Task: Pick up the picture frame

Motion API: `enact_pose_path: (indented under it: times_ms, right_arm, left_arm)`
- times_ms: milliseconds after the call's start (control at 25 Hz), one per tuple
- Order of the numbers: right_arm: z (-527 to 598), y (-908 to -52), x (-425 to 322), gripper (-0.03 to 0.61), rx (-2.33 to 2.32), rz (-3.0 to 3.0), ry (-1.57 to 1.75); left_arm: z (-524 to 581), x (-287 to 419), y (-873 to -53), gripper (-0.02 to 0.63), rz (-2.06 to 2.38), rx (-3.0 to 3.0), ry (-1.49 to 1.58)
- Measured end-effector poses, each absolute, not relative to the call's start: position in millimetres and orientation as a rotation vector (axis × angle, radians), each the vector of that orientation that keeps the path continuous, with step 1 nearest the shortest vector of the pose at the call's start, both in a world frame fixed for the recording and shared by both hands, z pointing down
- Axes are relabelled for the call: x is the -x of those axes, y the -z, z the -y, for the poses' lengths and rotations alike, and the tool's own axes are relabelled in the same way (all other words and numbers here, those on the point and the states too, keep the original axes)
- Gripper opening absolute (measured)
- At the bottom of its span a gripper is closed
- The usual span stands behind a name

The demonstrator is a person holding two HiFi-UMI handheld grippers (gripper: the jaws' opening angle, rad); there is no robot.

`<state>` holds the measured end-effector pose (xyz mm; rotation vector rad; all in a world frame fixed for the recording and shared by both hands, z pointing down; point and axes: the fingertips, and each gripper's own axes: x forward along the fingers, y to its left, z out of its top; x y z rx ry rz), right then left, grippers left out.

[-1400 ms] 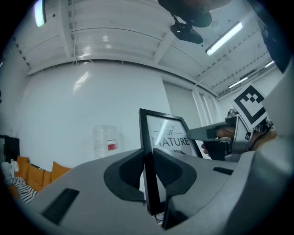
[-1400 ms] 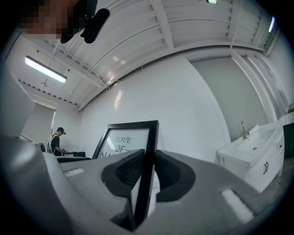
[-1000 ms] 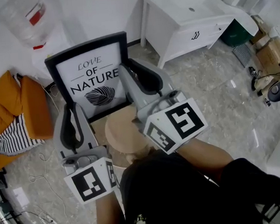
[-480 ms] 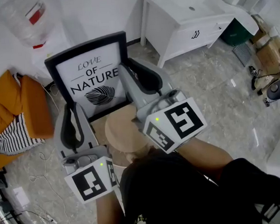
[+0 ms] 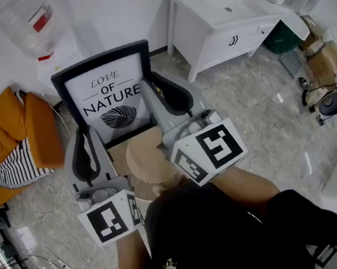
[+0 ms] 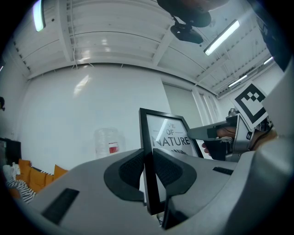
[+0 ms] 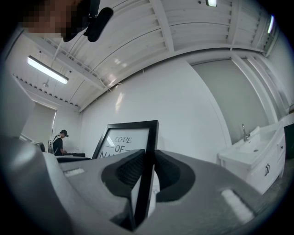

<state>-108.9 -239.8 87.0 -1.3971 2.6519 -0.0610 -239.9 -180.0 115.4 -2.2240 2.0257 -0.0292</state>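
Left grey gripper point(image 5: 83, 135) and right grey gripper point(image 5: 157, 90) each clamp an edge of the black-framed print point(image 5: 109, 92) reading "LOVE OF NATURE", held above a round wooden stool point(image 5: 150, 160). A clear, red-labelled water jug point(image 5: 27, 26) stands at 11 o'clock.

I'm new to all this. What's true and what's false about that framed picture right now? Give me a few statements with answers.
1. The left gripper and the right gripper each clamp a side edge of the picture frame. True.
2. The frame lies flat on the white sink cabinet. False: it is held upright, apart from the cabinet.
3. Its print shows a leaf. True.
4. The water jug is right of the frame. False: it is up and left of it in the head view.
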Motion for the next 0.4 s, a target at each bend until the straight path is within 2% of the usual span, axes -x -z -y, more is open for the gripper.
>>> enact_pose_path:
  times_ms: [400]
  right_arm:
    - [240.0, -87.4, 108.8, 0.063, 1.398, -2.649, 0.059]
  left_arm:
    - [180.4, 239.6, -116.0, 0.074, -2.023, 2.219, 0.031]
